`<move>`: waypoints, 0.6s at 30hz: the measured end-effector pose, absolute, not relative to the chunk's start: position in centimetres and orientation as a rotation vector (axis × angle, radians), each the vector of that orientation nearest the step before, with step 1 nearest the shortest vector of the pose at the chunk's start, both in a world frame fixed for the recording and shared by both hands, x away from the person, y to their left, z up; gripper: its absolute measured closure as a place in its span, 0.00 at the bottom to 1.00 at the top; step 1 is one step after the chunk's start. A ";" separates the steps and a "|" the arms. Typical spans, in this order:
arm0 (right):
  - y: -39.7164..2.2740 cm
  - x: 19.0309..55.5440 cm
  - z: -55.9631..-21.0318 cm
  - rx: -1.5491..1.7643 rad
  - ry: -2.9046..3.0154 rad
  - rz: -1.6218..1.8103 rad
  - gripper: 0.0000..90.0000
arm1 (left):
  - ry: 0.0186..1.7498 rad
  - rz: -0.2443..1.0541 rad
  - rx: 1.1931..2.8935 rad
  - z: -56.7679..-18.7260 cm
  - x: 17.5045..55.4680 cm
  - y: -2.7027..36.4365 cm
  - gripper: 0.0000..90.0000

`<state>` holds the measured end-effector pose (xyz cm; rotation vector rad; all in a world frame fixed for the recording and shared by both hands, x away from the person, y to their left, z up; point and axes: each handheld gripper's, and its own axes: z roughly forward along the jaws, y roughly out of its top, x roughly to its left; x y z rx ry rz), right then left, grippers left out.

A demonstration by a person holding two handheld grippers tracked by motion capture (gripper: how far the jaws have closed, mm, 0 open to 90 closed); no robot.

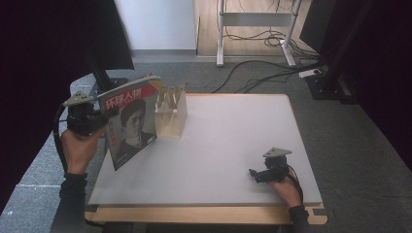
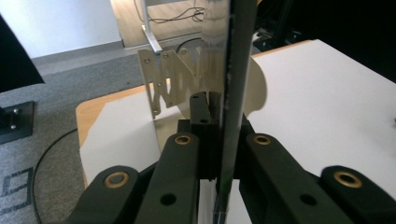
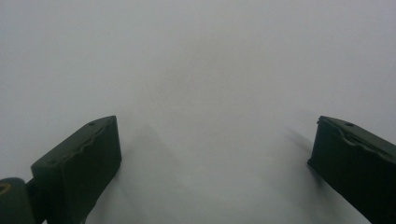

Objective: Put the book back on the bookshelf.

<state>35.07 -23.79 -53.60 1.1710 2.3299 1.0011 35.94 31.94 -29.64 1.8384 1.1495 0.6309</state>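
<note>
Soft, even light falls on the white table, leaving only faint shadows beside the wooden rack; around the table the high view sinks into near-black corners. The left gripper view is sharp on the table but blurred on the close magazine edge, which carries glare. The right gripper view is hazy grey, unfocused

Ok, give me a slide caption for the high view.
Left tool holds a magazine upright beside the wooden rack; right tool rests open on the white table.
</note>
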 end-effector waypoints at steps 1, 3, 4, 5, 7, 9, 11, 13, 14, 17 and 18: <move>-23.8 35.1 -53.6 1.171 2.330 1.001 0.01 | 1.156 0.634 1.833 -29.7 36.2 31.9 0.97; -23.8 35.1 -53.6 1.170 2.330 1.002 0.01 | 1.167 0.644 1.826 -29.9 36.9 31.9 0.97; -23.8 35.1 -53.6 1.169 2.332 1.001 0.01 | 1.172 0.651 1.821 -29.9 37.2 31.8 0.97; -23.8 35.1 -53.6 1.169 2.332 1.001 0.01 | 1.177 0.656 1.818 -30.0 37.6 31.7 0.97; -23.8 35.1 -53.6 1.168 2.333 1.000 0.01 | 1.189 0.662 1.809 -30.2 38.3 31.6 0.97; -23.8 35.1 -53.6 1.170 2.333 1.001 0.01 | 1.198 0.672 1.801 -30.4 39.1 31.4 0.97; -23.8 35.1 -53.6 1.169 2.333 1.001 0.01 | 1.204 0.678 1.783 -30.7 39.8 31.3 0.97; -23.8 35.1 -53.6 1.170 2.332 1.002 0.01 | 1.208 0.687 1.764 -31.0 40.5 31.1 0.97; -23.8 35.1 -53.6 1.170 2.332 1.002 0.01 | 1.209 0.694 1.756 -31.1 40.8 31.0 0.97; -23.8 35.1 -53.6 1.168 2.332 1.002 0.01 | 1.201 0.718 1.724 -31.8 41.6 30.7 0.97; -23.8 35.1 -53.6 1.171 2.332 1.002 0.01 | 1.193 0.735 1.720 -32.0 41.8 30.6 0.97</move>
